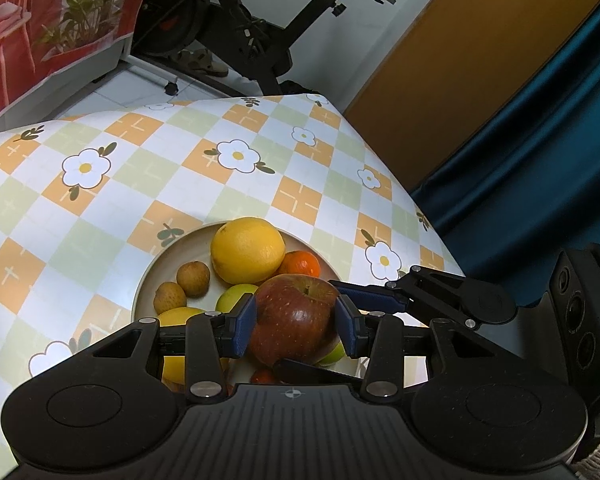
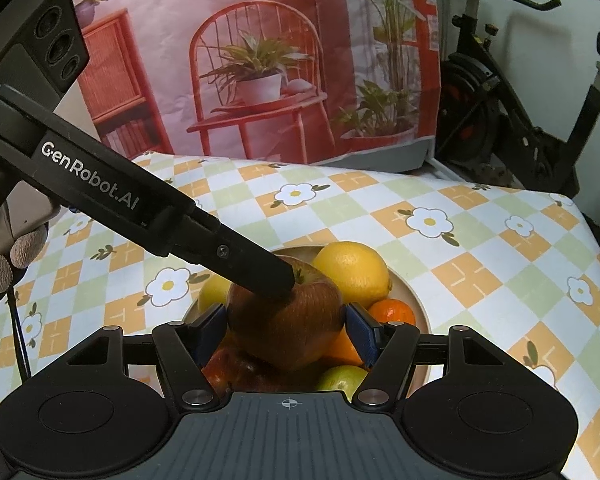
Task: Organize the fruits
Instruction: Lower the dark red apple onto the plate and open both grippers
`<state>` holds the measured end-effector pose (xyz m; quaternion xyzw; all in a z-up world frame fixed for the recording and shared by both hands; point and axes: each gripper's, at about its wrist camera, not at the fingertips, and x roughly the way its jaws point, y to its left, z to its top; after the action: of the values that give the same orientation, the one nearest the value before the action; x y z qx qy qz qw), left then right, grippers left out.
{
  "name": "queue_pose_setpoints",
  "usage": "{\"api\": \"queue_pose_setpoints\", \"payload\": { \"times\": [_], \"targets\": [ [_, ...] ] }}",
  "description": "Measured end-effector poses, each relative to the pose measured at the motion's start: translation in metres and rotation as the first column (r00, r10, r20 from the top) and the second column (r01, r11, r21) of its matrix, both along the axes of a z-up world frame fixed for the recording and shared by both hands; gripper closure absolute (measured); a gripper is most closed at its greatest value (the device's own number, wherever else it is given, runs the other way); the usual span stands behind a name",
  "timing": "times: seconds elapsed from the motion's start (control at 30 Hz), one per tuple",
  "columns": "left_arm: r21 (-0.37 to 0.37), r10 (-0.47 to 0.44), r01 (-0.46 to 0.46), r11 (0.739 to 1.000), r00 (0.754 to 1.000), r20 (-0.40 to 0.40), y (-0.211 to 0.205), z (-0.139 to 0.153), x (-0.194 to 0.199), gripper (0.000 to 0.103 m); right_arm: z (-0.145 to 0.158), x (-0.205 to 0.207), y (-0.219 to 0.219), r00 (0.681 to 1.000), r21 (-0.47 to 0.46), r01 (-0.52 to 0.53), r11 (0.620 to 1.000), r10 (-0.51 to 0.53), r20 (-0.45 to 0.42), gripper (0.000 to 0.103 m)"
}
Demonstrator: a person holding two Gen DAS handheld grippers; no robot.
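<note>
A beige plate (image 1: 168, 256) on the checked tablecloth holds a big yellow citrus (image 1: 247, 250), a tangerine (image 1: 303, 264), two brown longans (image 1: 182, 286), green fruits (image 1: 236, 295) and another yellow fruit (image 1: 176, 316). A large red apple (image 1: 296, 318) sits on top of the pile. My left gripper (image 1: 296, 322) has its blue pads against both sides of the apple. My right gripper (image 2: 286, 330) straddles the same apple (image 2: 288, 324) from the other side, pads close to or touching it. The left gripper's finger (image 2: 256, 268) crosses over the apple in the right wrist view.
The flowered tablecloth (image 1: 140, 168) stretches beyond the plate. An exercise bike (image 1: 236, 32) and a printed backdrop (image 2: 260, 60) stand behind the table. A blue curtain (image 1: 539, 140) hangs past the table's right edge.
</note>
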<state>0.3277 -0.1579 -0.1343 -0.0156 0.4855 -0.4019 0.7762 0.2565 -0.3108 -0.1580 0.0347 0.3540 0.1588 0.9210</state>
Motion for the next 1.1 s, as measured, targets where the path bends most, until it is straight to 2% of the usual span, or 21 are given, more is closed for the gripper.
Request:
{"api": "queue_pose_setpoints", "payload": {
  "times": [0.47,0.83,1.1],
  "targets": [
    [0.018,0.018,-0.018,1.000,1.000,0.012,-0.001,0.001,-0.004,0.055,-0.001,-0.005,-0.002,1.000,0.003,0.010,1.000,-0.010,-0.008,0.041],
    [0.030,0.105,-0.106,0.994,0.994,0.040,0.024,0.008,-0.005,0.054,-0.004,-0.008,-0.010,0.998,0.001,0.052,0.999,-0.052,-0.024,0.041],
    [0.050,0.136,-0.139,0.989,0.989,0.062,0.036,0.009,-0.009,0.054,-0.004,-0.009,-0.006,0.997,-0.010,0.067,0.998,-0.068,-0.026,0.041]
  ]
}}
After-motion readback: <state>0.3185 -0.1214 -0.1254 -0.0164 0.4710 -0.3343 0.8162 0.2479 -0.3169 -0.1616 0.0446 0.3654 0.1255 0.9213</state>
